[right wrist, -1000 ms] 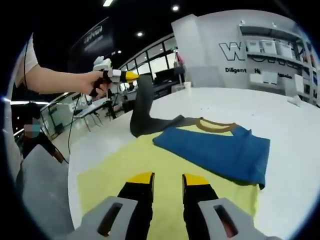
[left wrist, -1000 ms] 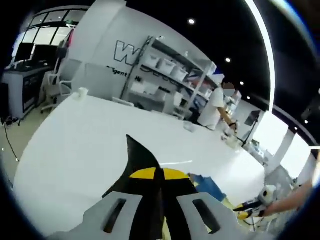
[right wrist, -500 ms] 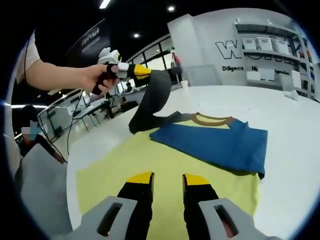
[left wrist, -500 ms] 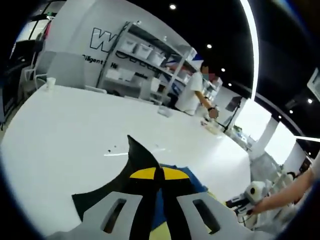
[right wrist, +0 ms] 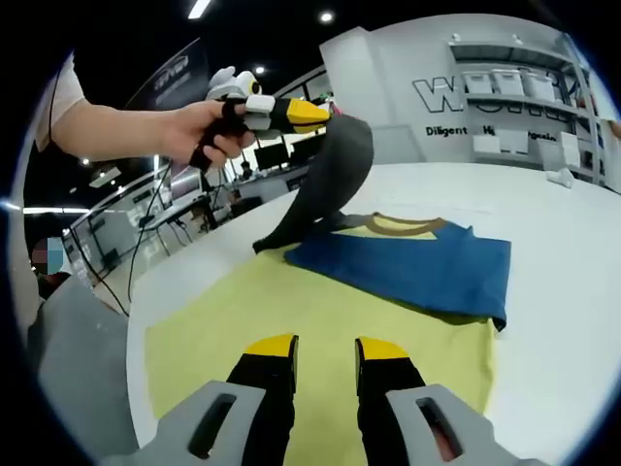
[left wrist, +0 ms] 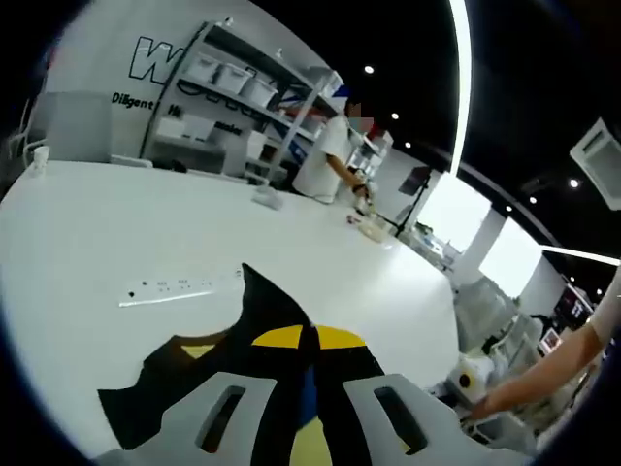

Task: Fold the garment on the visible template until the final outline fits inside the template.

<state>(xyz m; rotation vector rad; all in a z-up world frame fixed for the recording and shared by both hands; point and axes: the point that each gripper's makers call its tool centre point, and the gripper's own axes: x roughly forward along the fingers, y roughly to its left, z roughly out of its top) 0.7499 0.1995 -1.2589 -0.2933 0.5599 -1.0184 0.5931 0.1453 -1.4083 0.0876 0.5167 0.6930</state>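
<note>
Landmark: the yellow shirt (right wrist: 320, 320), which lies flat on the white table (right wrist: 553, 252) in my right gripper view.

Right gripper (right wrist: 312, 347): I see its yellow-tipped jaws parted with a clear gap, nothing between them, hovering over the near hem area of the yellow shirt.

Left gripper (right wrist: 315, 115), seen from the right gripper view: held in a hand (right wrist: 209, 131) above and beyond the far-left part of the yellow shirt. Its yellow tip is pinched on the dark grey sleeve (right wrist: 325, 180), which rises off the shirt's far-left shoulder in a curved band up to the jaws. In my left gripper view the gripper (left wrist: 303, 337) has its jaw tips pressed together on that dark fabric (left wrist: 267, 306), a point of which stands up between them.

A blue folded panel (right wrist: 408, 267) lies across the far part of the yellow shirt, its right edge near the shirt's right side. The brown collar (right wrist: 403, 225) sits at the shirt's far edge, just beyond the blue panel.

I cannot make out a template outline beneath the shirt.

Beyond the shirt, in my left gripper view: a white power strip (left wrist: 175, 286) on the table, shelving with bins (left wrist: 228, 92), and a person in white (left wrist: 325, 160) at the table's far side.
</note>
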